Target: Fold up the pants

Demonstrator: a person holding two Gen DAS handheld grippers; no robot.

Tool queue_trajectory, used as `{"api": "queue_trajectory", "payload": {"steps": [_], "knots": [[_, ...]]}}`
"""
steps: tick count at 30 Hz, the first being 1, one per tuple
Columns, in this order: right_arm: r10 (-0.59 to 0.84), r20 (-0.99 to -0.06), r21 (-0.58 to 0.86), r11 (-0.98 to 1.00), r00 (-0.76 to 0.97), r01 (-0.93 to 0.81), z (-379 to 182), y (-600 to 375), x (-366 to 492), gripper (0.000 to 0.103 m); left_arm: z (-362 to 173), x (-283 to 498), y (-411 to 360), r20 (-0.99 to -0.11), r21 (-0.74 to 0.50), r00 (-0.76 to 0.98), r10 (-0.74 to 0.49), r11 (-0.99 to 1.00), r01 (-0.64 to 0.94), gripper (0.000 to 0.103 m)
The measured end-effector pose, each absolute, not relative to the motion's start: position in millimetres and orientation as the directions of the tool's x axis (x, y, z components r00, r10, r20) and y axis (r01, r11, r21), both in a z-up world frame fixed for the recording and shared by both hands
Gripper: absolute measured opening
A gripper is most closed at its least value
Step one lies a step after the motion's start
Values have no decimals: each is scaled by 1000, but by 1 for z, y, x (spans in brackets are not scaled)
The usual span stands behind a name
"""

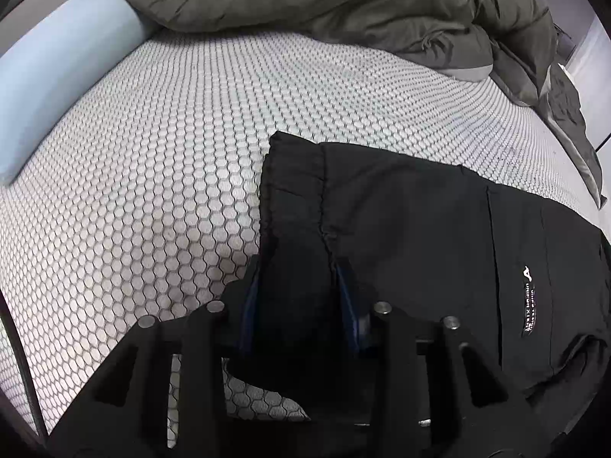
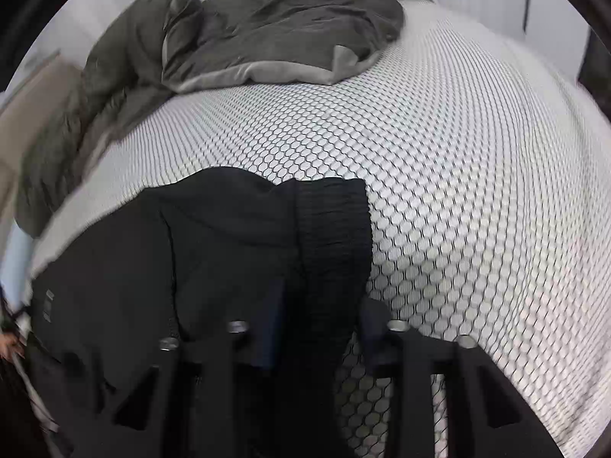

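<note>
The black pants [image 1: 401,221] lie on a bed with a white honeycomb-patterned cover [image 1: 152,152]. My left gripper [image 1: 301,278] is shut on the elastic waistband at the pants' left edge; a white label [image 1: 529,297] shows to the right. In the right wrist view the same pants [image 2: 229,236] fill the lower left. My right gripper [image 2: 320,305] has its jaws around the ribbed waistband [image 2: 336,229] at the right edge, closed on the cloth.
A crumpled olive-grey duvet [image 1: 343,0] lies at the far side of the bed and also shows in the right wrist view [image 2: 275,26]. A light blue pillow [image 1: 49,76] sits at the far left. Honeycomb cover [image 2: 477,191] stretches to the right.
</note>
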State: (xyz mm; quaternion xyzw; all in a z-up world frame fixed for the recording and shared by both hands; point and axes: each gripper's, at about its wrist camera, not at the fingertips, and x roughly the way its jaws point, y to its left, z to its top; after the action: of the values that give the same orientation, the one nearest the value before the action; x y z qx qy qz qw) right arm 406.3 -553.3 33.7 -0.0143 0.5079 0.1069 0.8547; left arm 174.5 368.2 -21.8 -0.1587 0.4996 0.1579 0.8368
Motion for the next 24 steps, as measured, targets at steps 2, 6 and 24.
{"api": "queue_trajectory", "payload": {"steps": [2,6,24], "knots": [[153,-838,27,971,524,-239,50,-540,403,9,-15,174,372,-871,-100,475,125,902,-421,30],[121,-792,-47,965,599,-258,71,-526,409,6,-4,188,386,-851,-107,501,158,882,-459,29],[207,-687,174,977,697,-120,100,-583,243,96,73,30,366,-732,-258,650,202,801,-540,88]]}}
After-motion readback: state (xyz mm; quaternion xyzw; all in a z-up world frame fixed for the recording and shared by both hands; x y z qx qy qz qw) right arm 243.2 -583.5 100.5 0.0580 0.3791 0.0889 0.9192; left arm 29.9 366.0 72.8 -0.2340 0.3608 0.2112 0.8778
